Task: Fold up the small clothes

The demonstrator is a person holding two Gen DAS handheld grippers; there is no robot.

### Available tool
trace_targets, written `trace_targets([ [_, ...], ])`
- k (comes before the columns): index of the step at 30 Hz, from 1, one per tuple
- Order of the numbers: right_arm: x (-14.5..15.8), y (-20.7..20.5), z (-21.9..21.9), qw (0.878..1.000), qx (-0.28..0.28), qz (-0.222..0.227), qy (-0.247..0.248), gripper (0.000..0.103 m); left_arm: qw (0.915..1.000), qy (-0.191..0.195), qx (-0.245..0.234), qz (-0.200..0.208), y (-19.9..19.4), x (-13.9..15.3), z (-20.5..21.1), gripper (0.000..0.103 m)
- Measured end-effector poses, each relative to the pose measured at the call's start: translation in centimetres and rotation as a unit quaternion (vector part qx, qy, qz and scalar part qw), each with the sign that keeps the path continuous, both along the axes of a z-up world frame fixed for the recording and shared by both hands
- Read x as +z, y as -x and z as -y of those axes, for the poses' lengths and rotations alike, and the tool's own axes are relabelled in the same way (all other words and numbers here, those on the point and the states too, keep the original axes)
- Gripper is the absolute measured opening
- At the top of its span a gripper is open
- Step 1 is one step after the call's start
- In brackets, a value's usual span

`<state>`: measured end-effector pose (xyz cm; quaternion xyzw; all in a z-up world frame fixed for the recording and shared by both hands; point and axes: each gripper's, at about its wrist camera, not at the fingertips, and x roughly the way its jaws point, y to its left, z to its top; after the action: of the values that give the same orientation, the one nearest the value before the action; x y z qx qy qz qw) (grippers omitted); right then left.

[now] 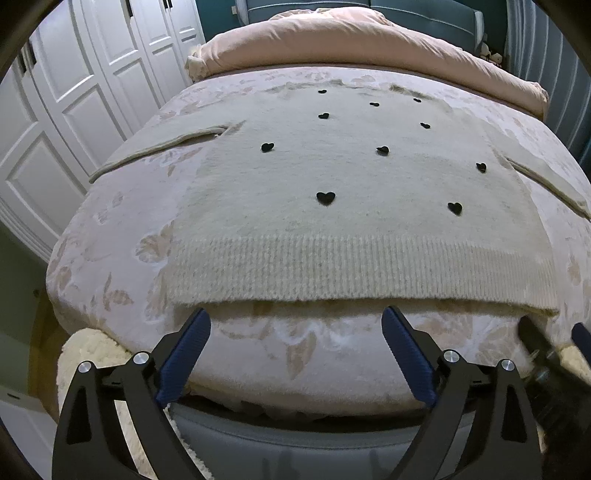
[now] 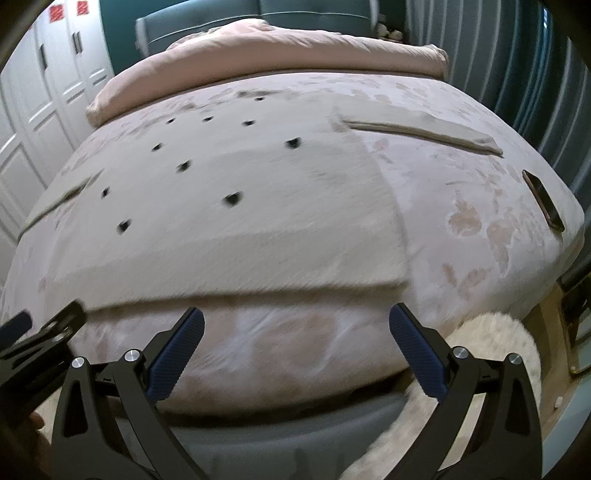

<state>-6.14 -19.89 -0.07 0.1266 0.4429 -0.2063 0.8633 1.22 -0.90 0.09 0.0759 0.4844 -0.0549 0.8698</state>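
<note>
A cream knit sweater (image 1: 351, 184) dotted with small black hearts (image 1: 325, 197) lies flat and face up on the bed (image 1: 122, 229), which is covered by a pale pink floral bedspread. Its ribbed hem (image 1: 362, 269) is the nearest part, running left to right along the near edge of the bed, and the neckline points toward the far end, where a pink duvet (image 1: 332, 40) is bunched up in front of a teal headboard (image 1: 417, 14). Both sleeves are spread outward: the left sleeve (image 1: 162, 144) reaches toward the left side of the bed and the right sleeve (image 2: 424, 134) lies out to the right. The left gripper (image 1: 295, 319) hangs just short of the hem near its middle, its blue-padded fingers (image 1: 188, 347) spread wide apart and holding nothing. The right gripper (image 2: 295, 319) is likewise spread wide with nothing between its pads, placed just short of the hem near the sweater's right near corner; its view is blurred. Each gripper shows at the edge of the other's view. A dark phone (image 2: 545, 205) rests on the bedspread near the right edge, well apart from the sweater. White panelled wardrobe doors (image 1: 62, 110) stand along the left, and a fluffy cream rug (image 2: 491, 332) lies on the floor by the near right corner of the bed.
</note>
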Motion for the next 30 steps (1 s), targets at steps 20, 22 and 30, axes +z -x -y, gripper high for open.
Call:
trace_targets([
  [20,-3.6,-10.0,38.0,0.965,-0.241,0.073,-0.078,0.098,0.9992,-0.032,0.011,-0.021,-13.7,-1.5,5.9,0.094],
  [22,-4.7,-10.1,40.5,0.953,-0.277,0.078,-0.095,0.098,0.9991,-0.030,0.013,-0.025,-15.0,-1.9,6.2,0.094],
  [30,-6.1,-13.7,45.9,0.937,-0.328,0.081,-0.092,0.065,0.9994,-0.020,0.009,-0.025,-18.9,-3.6,6.5,0.094],
])
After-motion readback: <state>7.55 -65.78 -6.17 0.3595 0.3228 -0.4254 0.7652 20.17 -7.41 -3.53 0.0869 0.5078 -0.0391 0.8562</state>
